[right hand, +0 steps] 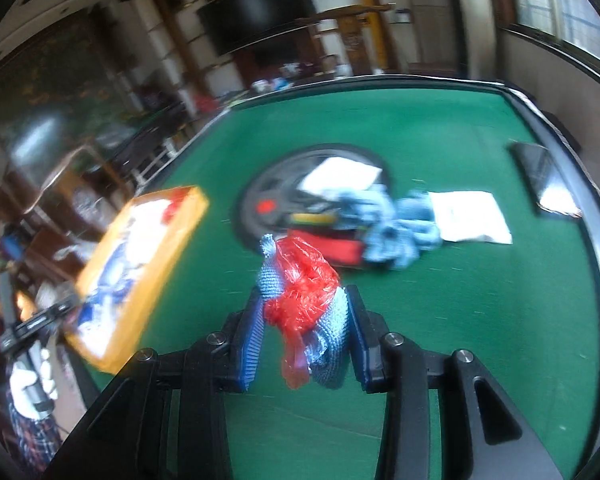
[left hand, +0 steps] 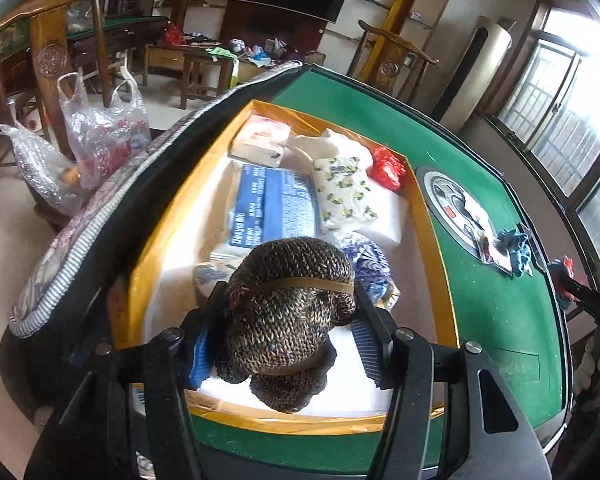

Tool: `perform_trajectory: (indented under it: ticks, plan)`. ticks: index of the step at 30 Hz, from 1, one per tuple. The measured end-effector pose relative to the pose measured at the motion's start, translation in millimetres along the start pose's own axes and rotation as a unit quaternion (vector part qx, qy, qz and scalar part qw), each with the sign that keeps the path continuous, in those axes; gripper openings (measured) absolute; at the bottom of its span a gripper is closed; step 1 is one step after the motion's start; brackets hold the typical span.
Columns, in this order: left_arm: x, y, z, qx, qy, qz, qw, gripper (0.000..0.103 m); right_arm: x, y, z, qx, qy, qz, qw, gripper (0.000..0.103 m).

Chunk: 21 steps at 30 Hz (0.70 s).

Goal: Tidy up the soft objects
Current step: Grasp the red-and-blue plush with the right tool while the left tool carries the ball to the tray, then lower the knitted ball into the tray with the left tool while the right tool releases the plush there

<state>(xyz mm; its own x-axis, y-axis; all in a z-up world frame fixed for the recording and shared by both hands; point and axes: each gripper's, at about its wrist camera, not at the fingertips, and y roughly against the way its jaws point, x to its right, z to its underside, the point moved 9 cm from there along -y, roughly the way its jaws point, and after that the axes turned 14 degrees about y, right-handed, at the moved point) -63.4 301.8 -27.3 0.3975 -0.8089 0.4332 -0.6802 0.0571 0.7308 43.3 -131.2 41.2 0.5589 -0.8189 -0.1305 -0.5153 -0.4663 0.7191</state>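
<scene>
Several soft packets are already laid inside the yellow cardboard box (left hand: 432,240), above which a brown knitted bundle (left hand: 288,304) is clamped by the left gripper (left hand: 290,334), while a blue-and-red bundle (right hand: 302,300) is pinched by the right gripper (right hand: 302,336), and a blue cloth heap (right hand: 396,232) is left on the felt beyond the box.

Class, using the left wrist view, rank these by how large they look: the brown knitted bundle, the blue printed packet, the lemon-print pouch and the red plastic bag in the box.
1. brown knitted bundle, though nearest the camera
2. blue printed packet
3. lemon-print pouch
4. red plastic bag
</scene>
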Motion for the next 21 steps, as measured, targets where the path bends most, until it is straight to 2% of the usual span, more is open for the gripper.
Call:
perform_trajectory:
  ticks: [3, 7, 9, 12, 14, 17, 21]
  plan:
    - [18.1, -8.5, 8.6, -0.021, -0.012, 0.014, 0.9996, 0.057, -49.5, -24.7, -12.8, -0.011, 0.028, -0.046, 0.998, 0.034]
    - [23.0, -29.4, 17.9, -0.048, -0.018, -0.004, 0.9987, 0.057, -115.7, -54.5, -19.0, -0.031, 0.068, -0.09, 0.993, 0.034]
    - [26.7, -29.7, 19.1, -0.042, -0.034, -0.018, 0.9984, 0.059, -146.1, -68.0, -22.7, -0.039, 0.085, -0.109, 0.99, 0.034]
    - [30.7, -29.4, 22.1, -0.045, -0.052, -0.032, 0.9971, 0.069, -185.0, -86.2, -26.5, -0.05, 0.104, -0.131, 0.985, 0.034]
    - [30.3, -26.7, 22.7, -0.05, -0.046, -0.026, 0.9973, 0.07, -205.7, -97.4, -28.3, -0.057, 0.113, -0.142, 0.982, 0.034]
    - [27.4, -12.3, 19.4, -0.049, -0.021, 0.009, 0.9985, 0.07, -228.9, -111.9, -31.4, -0.066, 0.119, -0.149, 0.98, 0.034]
    - [13.5, 17.7, 3.6, -0.005, 0.007, 0.027, 0.9996, 0.07, -246.1, -129.9, -32.9, -0.081, 0.129, -0.136, 0.979, 0.034]
